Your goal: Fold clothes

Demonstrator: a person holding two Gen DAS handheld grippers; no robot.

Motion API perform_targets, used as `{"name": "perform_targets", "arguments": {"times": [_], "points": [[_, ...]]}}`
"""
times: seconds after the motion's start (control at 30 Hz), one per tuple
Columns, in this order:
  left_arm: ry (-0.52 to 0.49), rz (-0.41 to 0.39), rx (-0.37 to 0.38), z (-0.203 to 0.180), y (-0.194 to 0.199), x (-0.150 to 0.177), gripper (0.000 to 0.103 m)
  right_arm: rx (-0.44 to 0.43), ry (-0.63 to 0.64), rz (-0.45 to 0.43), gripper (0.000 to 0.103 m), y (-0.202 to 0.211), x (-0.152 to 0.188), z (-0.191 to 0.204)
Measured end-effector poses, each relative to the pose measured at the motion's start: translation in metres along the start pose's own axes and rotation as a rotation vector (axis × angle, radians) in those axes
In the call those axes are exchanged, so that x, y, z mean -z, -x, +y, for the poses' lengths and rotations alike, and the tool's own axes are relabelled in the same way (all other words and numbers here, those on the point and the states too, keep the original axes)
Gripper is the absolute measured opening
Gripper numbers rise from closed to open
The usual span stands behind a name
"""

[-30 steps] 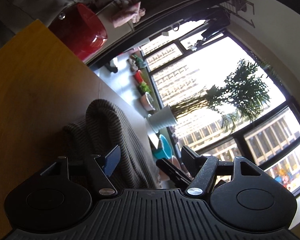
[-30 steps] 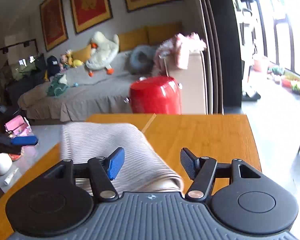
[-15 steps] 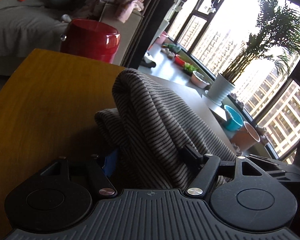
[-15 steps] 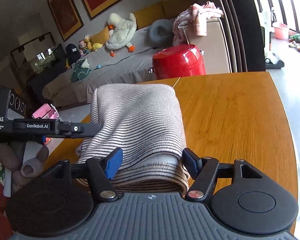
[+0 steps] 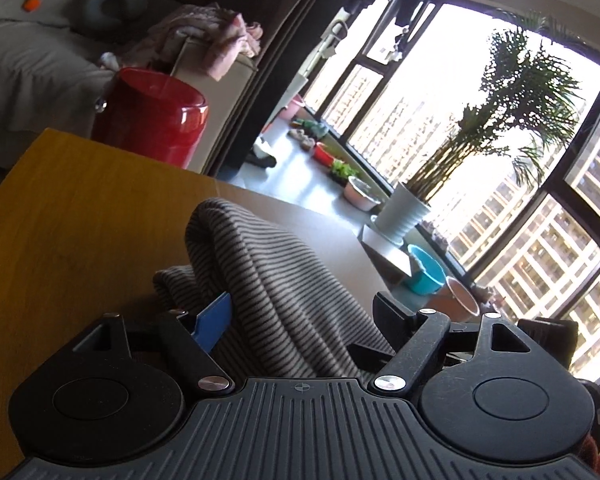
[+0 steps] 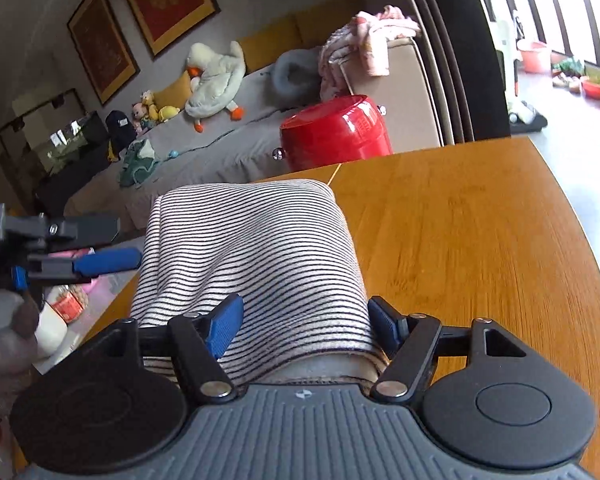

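From the left wrist view, the left hand-held gripper (image 5: 302,308) points slightly downward over a wooden counter (image 5: 72,216). A striped garment (image 5: 268,276) lies bunched in a raised fold on the counter, and part of it runs between the two fingers. The jaws are opening: the blue pad (image 5: 214,320) on one side sits at the cloth's edge, while the black fingertip on the other side stands clear of it, so the cloth is not pinched. Beyond the counter's far edge stands a red cylindrical container (image 5: 152,118), with a pink cloth (image 5: 224,40) draped over a pale piece of furniture behind it. To the right, large windows show a potted palm (image 5: 404,216), a blue bowl (image 5: 424,274) and small pots along the sill.

From the right wrist view, the right hand-held gripper (image 6: 304,324) faces the same striped garment (image 6: 252,256), here folded into a rounded rectangular bundle lying on the counter (image 6: 460,240) near its left edge. The bundle's near end reaches in between the two blue pads; they appear to stand just beside the fabric rather than pressing it, though the contact on the right pad is hard to judge. The left hand-held gripper (image 6: 112,246) enters from the left edge, its fingers near the garment's side. In the background are the red container (image 6: 336,132), a grey sofa (image 6: 220,148) with a plush duck (image 6: 216,80), and framed pictures on the wall.
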State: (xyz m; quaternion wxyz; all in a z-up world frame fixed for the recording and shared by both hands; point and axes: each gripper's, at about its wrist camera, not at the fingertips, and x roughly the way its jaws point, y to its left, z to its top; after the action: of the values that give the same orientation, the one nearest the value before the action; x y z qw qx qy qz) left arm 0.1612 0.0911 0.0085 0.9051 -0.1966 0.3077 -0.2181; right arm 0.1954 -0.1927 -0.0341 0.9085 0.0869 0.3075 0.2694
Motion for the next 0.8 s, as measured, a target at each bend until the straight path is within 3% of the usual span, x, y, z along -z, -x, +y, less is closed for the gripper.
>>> {"name": "perform_targets", "arguments": {"times": [0.07,0.17,0.2,0.27,0.43,0.57,0.8], "points": [[-0.050,0.016,-0.015,-0.006,-0.008,0.001,0.079,-0.009,0.026,-0.006,0.069,0.005,-0.003,0.007],[-0.099,0.074,-0.097,-0.001,-0.026,0.016,0.071,-0.044,0.006,-0.017,0.073,0.014,-0.007,0.006],[-0.092,0.080,-0.114,0.005,-0.027,0.019,0.075,-0.057,-0.015,-0.017,0.077,0.015,-0.008,0.002],[-0.043,0.094,-0.105,0.019,-0.029,0.025,0.077,-0.067,-0.062,0.012,0.083,0.009,-0.008,-0.008],[0.031,0.095,-0.054,0.037,-0.028,0.031,0.077,-0.098,-0.171,0.092,0.083,-0.020,0.005,-0.021],[0.101,0.085,-0.028,0.062,-0.027,0.029,0.077,-0.138,-0.117,0.096,0.081,-0.039,-0.001,-0.005],[0.186,0.010,-0.084,0.121,-0.014,0.007,0.078,-0.163,-0.053,0.072,0.081,-0.095,-0.019,0.027]]}}
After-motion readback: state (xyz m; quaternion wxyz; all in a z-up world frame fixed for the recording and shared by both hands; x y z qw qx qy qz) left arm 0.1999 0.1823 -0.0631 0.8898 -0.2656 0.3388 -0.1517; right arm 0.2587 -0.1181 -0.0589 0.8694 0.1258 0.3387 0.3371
